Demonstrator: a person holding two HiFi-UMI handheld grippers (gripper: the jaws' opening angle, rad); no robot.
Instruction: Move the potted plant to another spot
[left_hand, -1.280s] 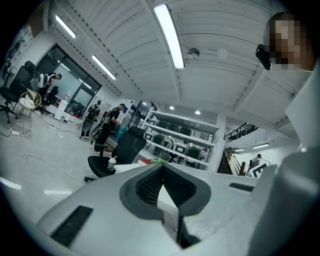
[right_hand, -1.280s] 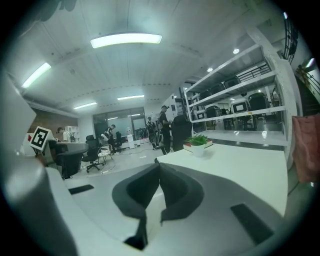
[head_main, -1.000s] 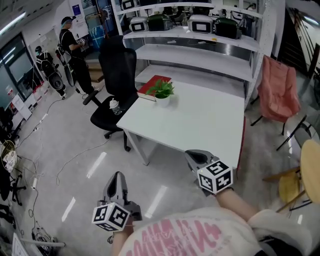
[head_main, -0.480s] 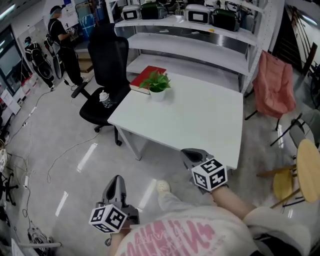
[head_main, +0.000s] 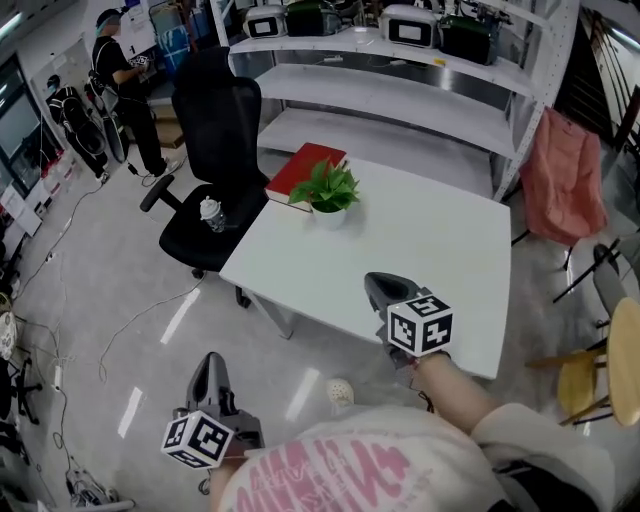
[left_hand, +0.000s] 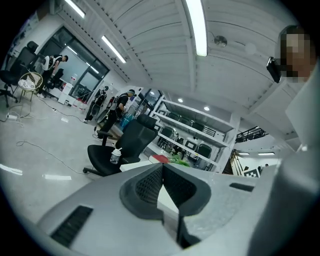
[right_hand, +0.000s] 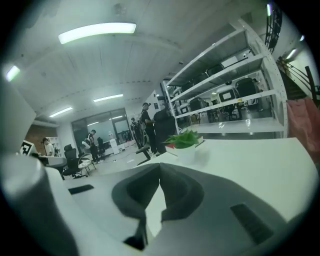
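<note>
A small green plant in a white pot (head_main: 329, 194) stands near the far left corner of the white table (head_main: 420, 250), beside a red book (head_main: 303, 168). My right gripper (head_main: 381, 290) hangs over the table's near edge, shut and holding nothing, well short of the plant. In the right gripper view the potted plant (right_hand: 184, 143) shows ahead past the closed jaws. My left gripper (head_main: 207, 372) is over the floor to the left of the table, shut and holding nothing. The plant (left_hand: 176, 160) appears small and far off in the left gripper view.
A black office chair (head_main: 212, 160) with a small bottle (head_main: 209, 212) on its seat stands at the table's left. White shelving (head_main: 400, 90) with machines runs behind the table. A pink folding chair (head_main: 565, 180) and a yellow stool (head_main: 620, 365) are at the right. People stand far left.
Both grippers have moved forward toward the table. The right one now reaches over the table's near edge; before it was over the floor. Both stay shut.
</note>
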